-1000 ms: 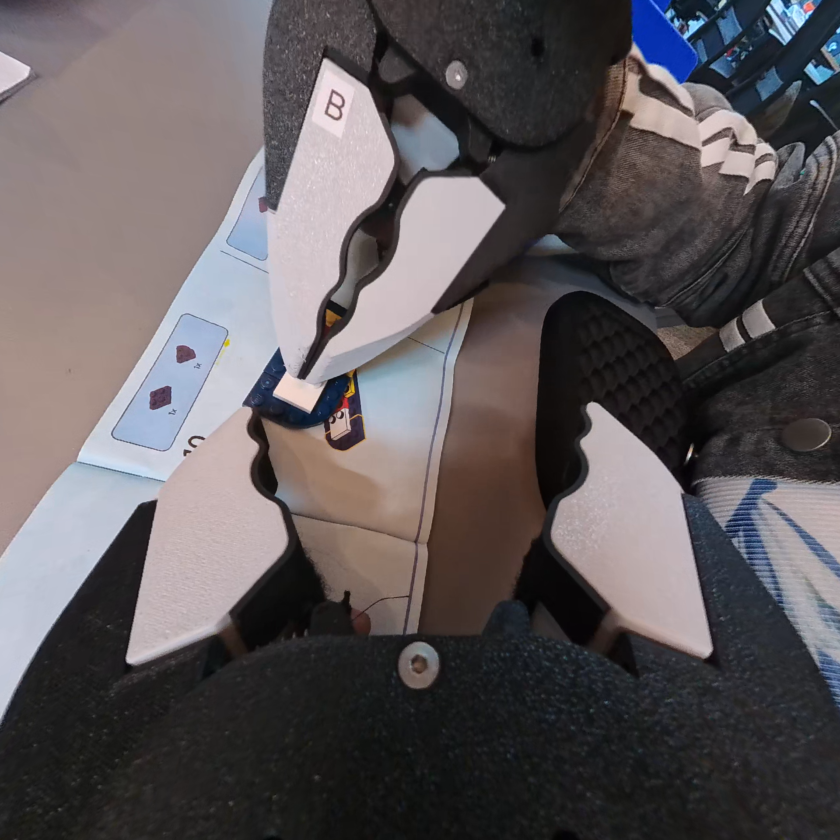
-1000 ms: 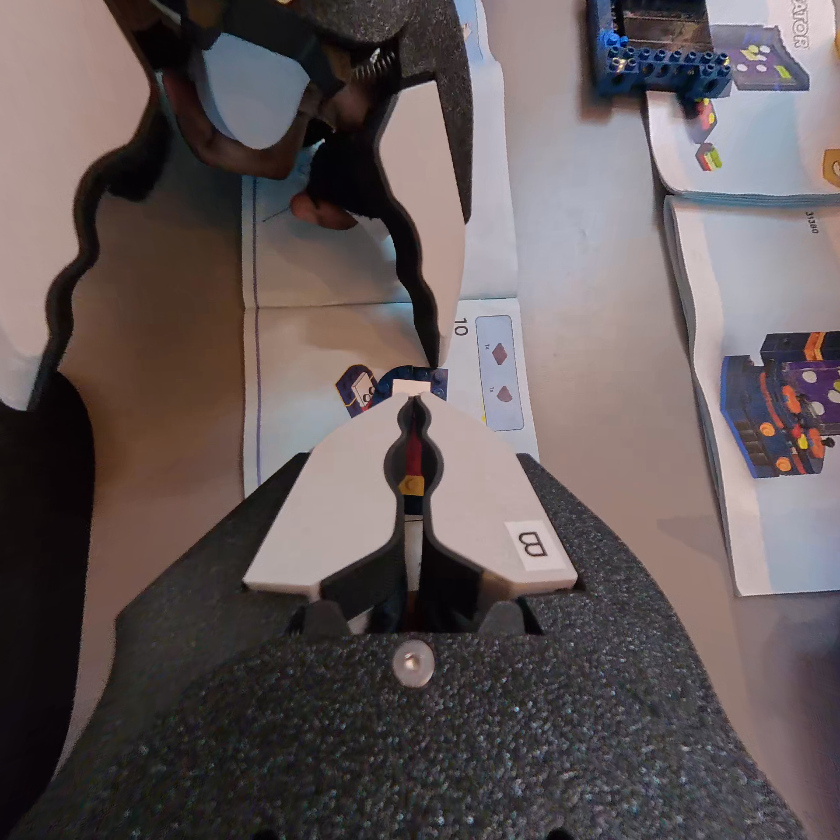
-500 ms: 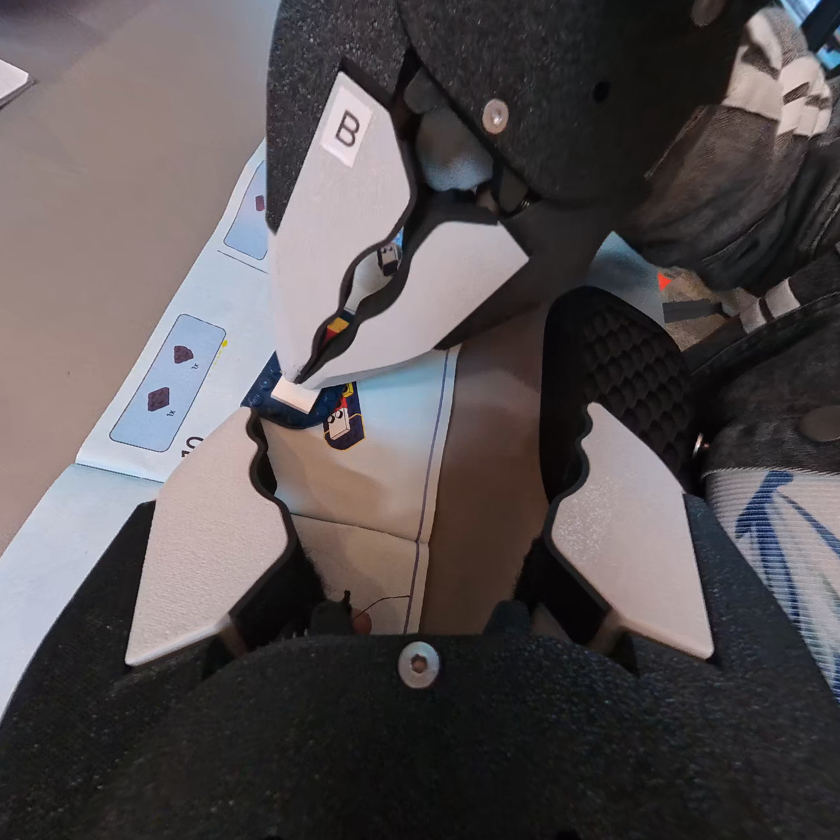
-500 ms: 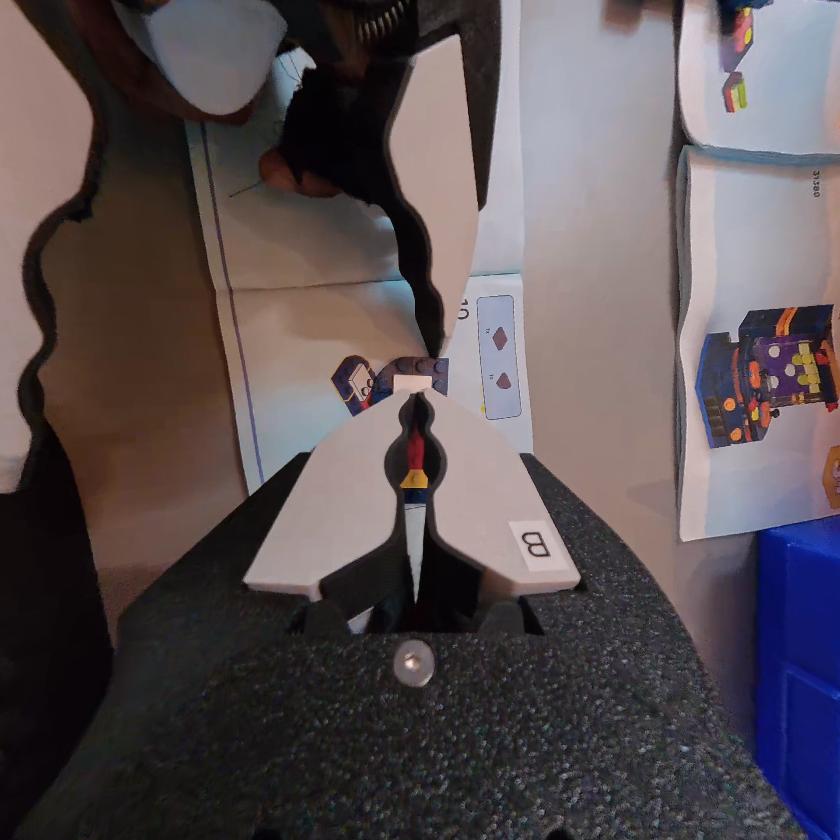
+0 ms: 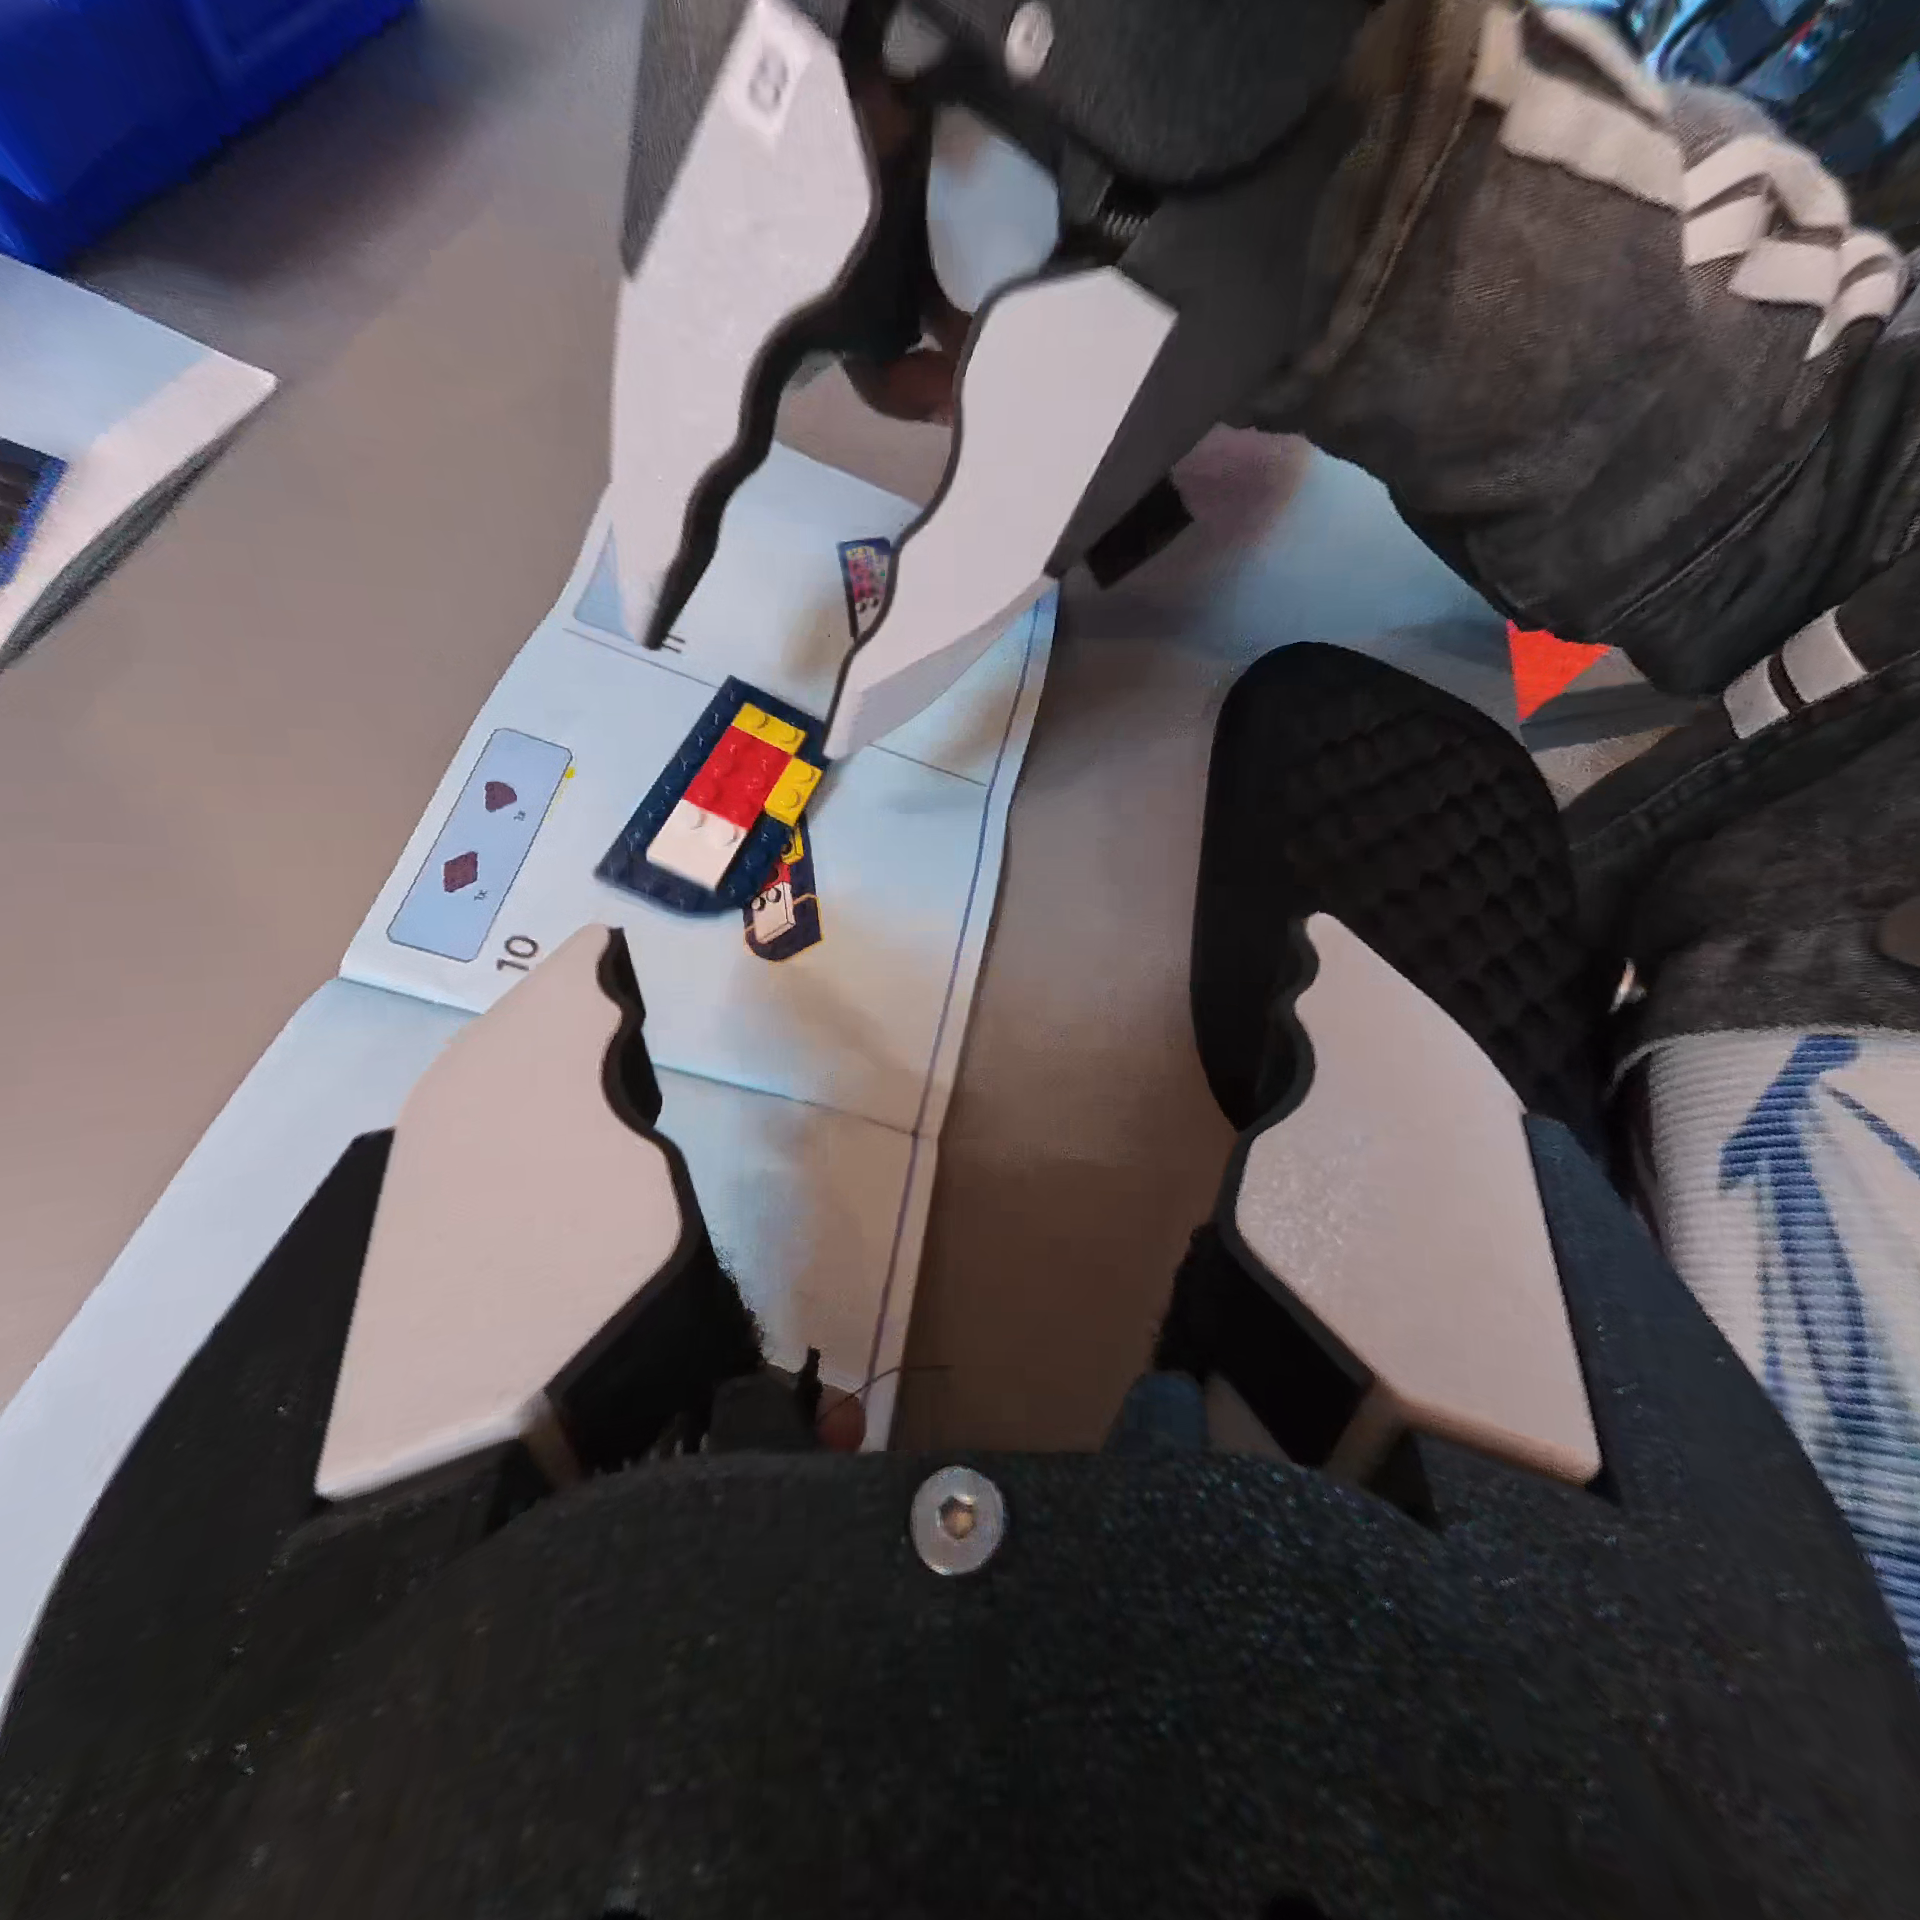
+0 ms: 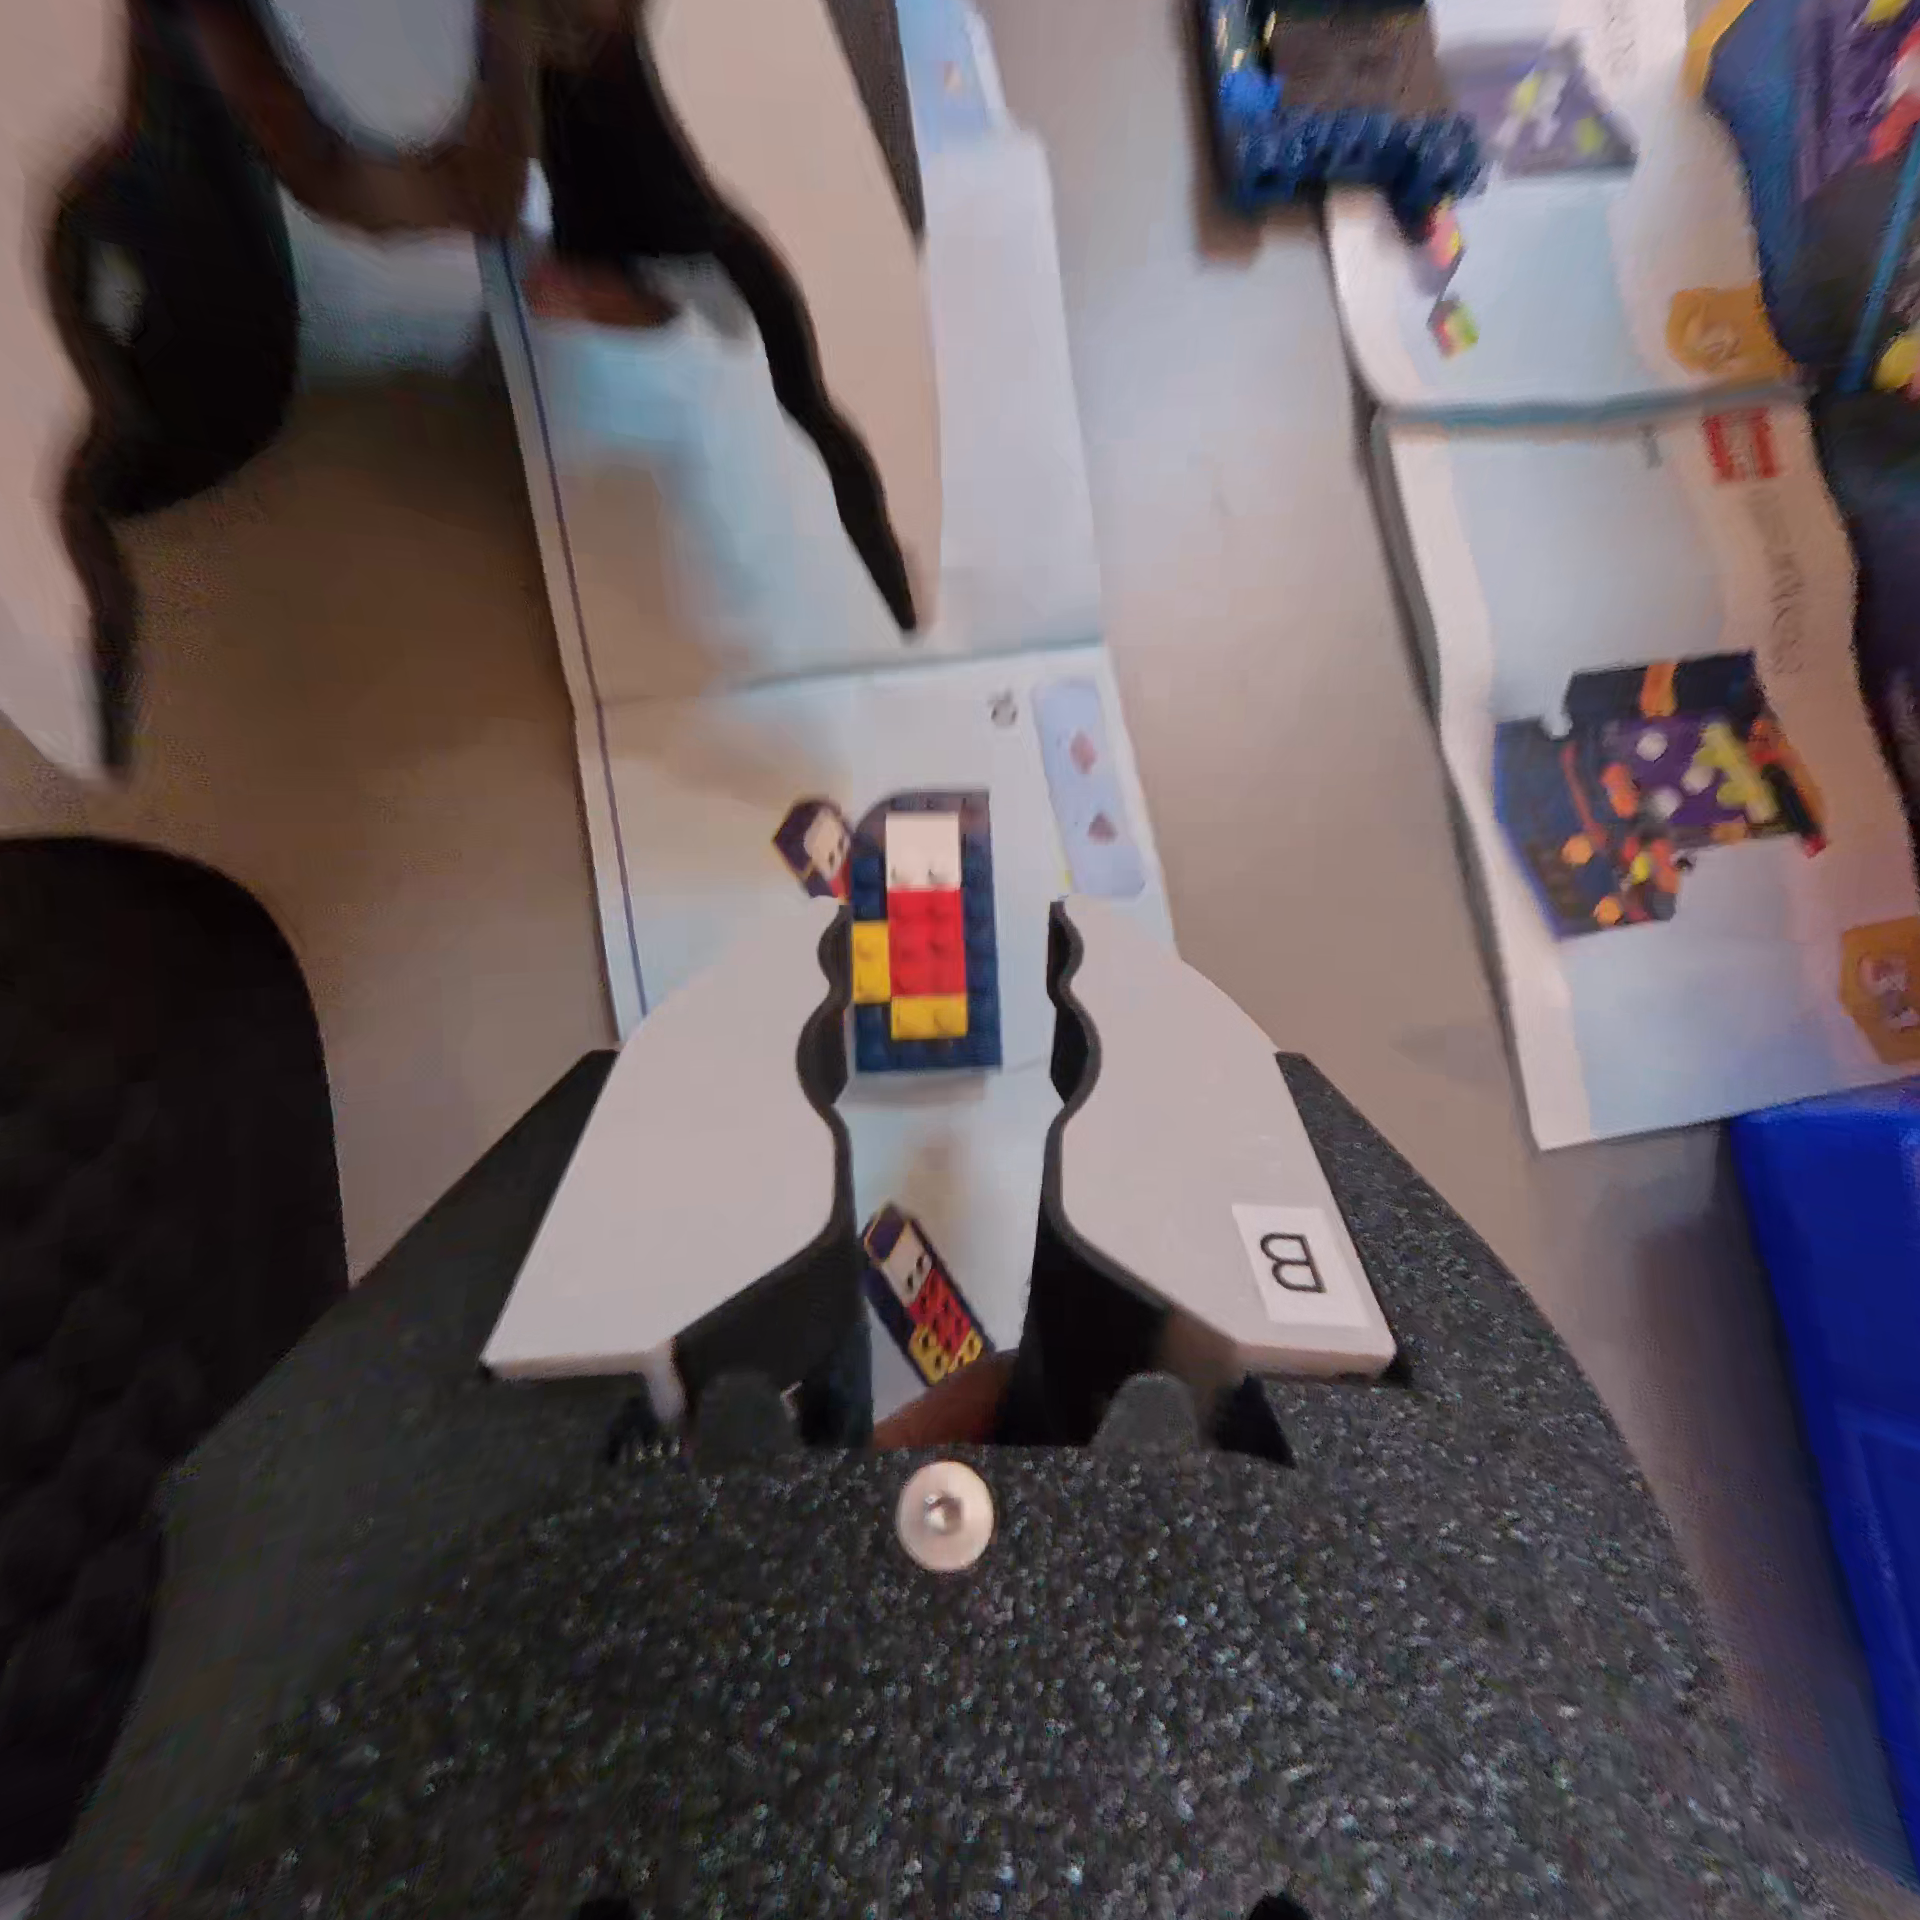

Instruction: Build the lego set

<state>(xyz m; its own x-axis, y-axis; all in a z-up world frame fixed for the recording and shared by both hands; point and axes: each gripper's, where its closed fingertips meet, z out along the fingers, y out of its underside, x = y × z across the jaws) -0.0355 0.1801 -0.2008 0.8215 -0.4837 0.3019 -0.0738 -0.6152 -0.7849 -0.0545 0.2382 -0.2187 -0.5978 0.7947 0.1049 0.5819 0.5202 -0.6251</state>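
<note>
The right gripper [image 6: 945,914] hung over the brick build [image 6: 923,940], fingers parted to a narrow gap and gripping nothing. The build lay flat on the open instruction booklet [image 5: 873,997]: a dark blue plate carrying a white tile, a red block and two yellow pieces. In the right wrist view it showed through the gap between the fingertips, below them, with no pad pressing on it. From the left wrist view, one right fingertip [image 5: 852,727] sat just beside the build's yellow corner [image 5: 795,784]; whether it touched, I could not tell.

The left gripper [image 5: 956,935] was spread wide and bare, its left fingertip over the booklet page near the build's white end, its right finger out over the grey worktop [image 5: 312,582]. The build lay ahead of its tips, apart from both.

Around it all: printed pictures of the same little model on the page beside the build, a pale blue parts box printed at the page edge [image 5: 478,842], a second booklet [image 6: 1621,831] off to the right showing a dark blue and purple model, a blue brick structure [image 6: 1340,145] farther back, blurred, and a blue bin [image 6: 1839,1351] at the right edge. A person's dark denim sleeve [image 5: 1558,364] came in behind the right gripper.
</note>
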